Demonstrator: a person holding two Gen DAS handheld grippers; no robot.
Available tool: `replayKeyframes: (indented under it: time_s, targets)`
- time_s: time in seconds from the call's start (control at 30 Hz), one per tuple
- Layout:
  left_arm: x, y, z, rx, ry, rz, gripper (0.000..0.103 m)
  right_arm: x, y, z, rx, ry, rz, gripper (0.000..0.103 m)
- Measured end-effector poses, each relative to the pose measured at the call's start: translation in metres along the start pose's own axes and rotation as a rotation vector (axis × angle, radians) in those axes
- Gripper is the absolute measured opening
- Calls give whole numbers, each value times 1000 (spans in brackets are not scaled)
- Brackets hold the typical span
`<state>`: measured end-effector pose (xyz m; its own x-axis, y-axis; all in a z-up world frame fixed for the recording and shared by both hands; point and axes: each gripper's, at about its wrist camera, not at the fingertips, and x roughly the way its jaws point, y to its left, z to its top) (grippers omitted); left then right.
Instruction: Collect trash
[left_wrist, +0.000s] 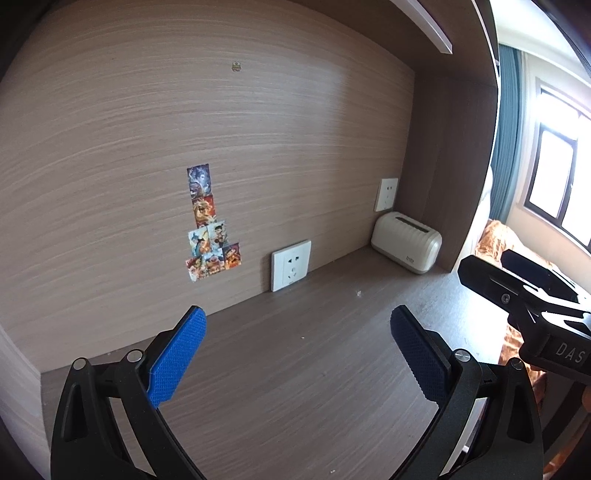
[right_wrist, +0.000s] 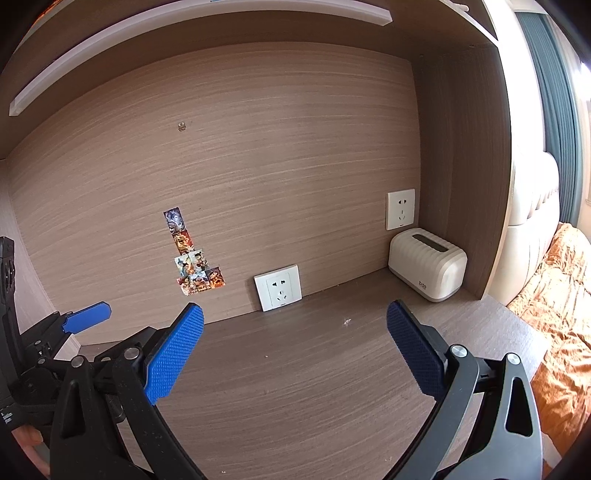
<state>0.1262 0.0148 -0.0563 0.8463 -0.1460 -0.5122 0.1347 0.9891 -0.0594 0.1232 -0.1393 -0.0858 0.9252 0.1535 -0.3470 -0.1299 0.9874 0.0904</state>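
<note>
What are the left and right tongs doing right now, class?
Left tongs: open, holding nothing.
Right tongs: open, holding nothing.

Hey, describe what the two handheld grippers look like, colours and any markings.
Both match: the left gripper and right gripper have black curved plastic arms with round silver pivot bolts, and flat bright-blue fingers with a knurled, dotted texture. The right gripper's black body carries white letters "DAS". No cables or sleeves show.
</note>
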Motion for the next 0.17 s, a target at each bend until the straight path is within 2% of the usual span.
replayKeyframes:
  time_s: [0.1, 0.17]
  targets:
    - [5, -1, 0, 14, 10, -19, 98, 2, 0, -1, 3, 8, -6, 99]
    - [7, -1, 0, 22, 11, -2, 98, 5, 0, -2, 6, 16, -10, 99]
